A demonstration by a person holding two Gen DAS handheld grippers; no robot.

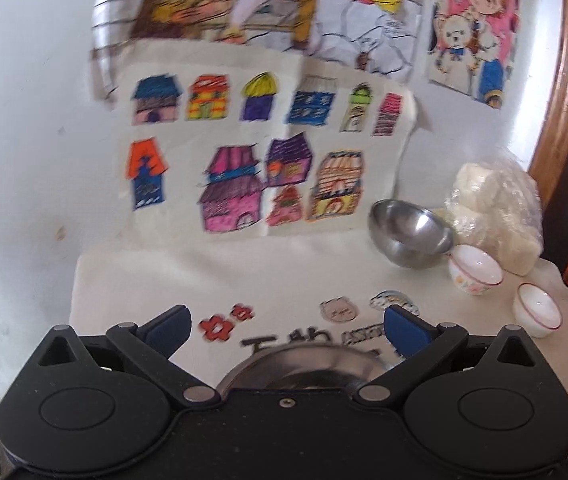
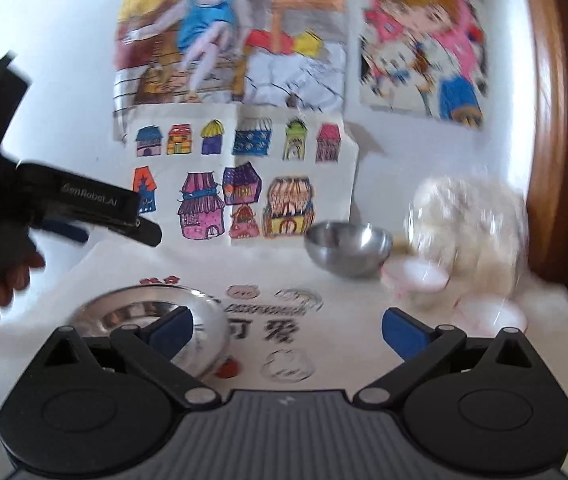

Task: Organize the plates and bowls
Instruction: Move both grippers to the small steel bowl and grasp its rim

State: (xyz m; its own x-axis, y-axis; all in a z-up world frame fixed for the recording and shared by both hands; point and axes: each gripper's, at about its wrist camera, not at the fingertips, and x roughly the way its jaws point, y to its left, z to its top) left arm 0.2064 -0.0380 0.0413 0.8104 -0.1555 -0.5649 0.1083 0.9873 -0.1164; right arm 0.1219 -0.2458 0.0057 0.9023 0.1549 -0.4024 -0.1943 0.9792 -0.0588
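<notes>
Left gripper (image 1: 284, 330) spread wide, blue pads well apart, nothing between them; hovering over the rim of a steel plate (image 1: 304, 368) that lies flat on the white cloth (image 1: 164, 280) just below and in front of the jaws

Same steel plate (image 2: 152, 316) seen from the right wrist view at lower left, resting on the cloth beside red flower prints, partly hidden behind the left finger of the right gripper (image 2: 288, 330)

Right gripper likewise spread to full width, empty, pointing down over printed cloth with black characters and small cartoon stickers

Left gripper body (image 2: 84, 208) visible from the side at the left edge of the right wrist view, held in a person's hand (image 2: 8, 280), raised above the plate and apart from it

Steel bowl (image 1: 410, 236) standing upright at the far right of the cloth, close to the wall; two small white bowls (image 1: 476, 274) with thin pink rims just in front of it, side by side, the nearer one (image 1: 538, 314) closer to the cloth's right edge; blurred in the right wrist view

Plastic bag of white lumps (image 1: 496, 212) behind the white bowls, touching or nearly touching the steel bowl, hard to say which

Coloured drawings of houses (image 1: 252, 152) taped on the white wall behind, more cartoon sheets above; wooden frame (image 1: 564, 80) curving along the right side
</notes>
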